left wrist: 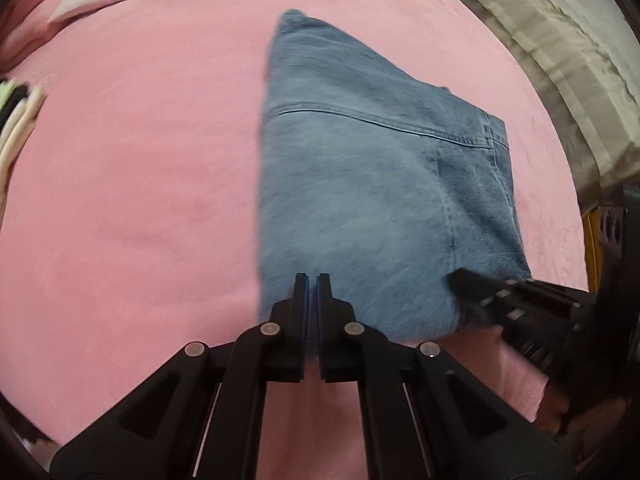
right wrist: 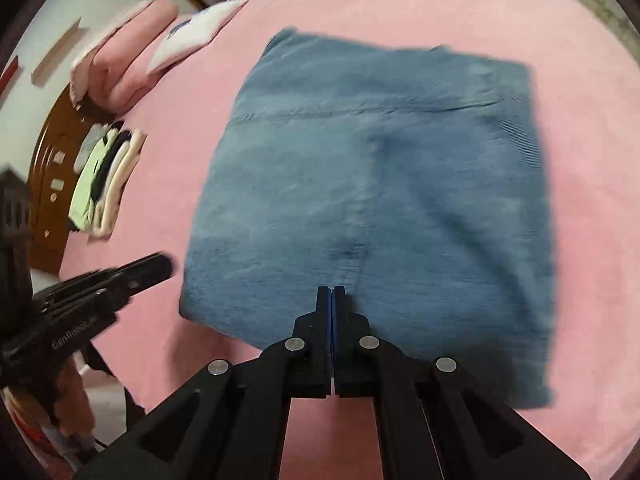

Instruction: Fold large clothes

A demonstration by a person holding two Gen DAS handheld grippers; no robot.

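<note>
A pair of blue jeans (left wrist: 360, 184) lies folded into a compact rectangle on the pink bed sheet (left wrist: 140, 180). My left gripper (left wrist: 313, 280) hovers over the near left corner of the jeans, shut, with nothing between its fingers. The right gripper (left wrist: 456, 280) reaches in from the right at the near right corner of the denim. In the right wrist view the folded jeans (right wrist: 380, 200) fill the middle. My right gripper (right wrist: 331, 291) is shut with its blue pads together above the near edge, empty. The left gripper (right wrist: 160, 266) sits just left of the jeans.
A stack of folded clothes (right wrist: 106, 184) lies at the bed's left edge, with a folded pink blanket (right wrist: 128, 60) and a white pillow (right wrist: 192, 36) behind it. A brown wooden headboard (right wrist: 52, 160) stands beyond. Beige quilted fabric (left wrist: 560, 40) borders the bed's right side.
</note>
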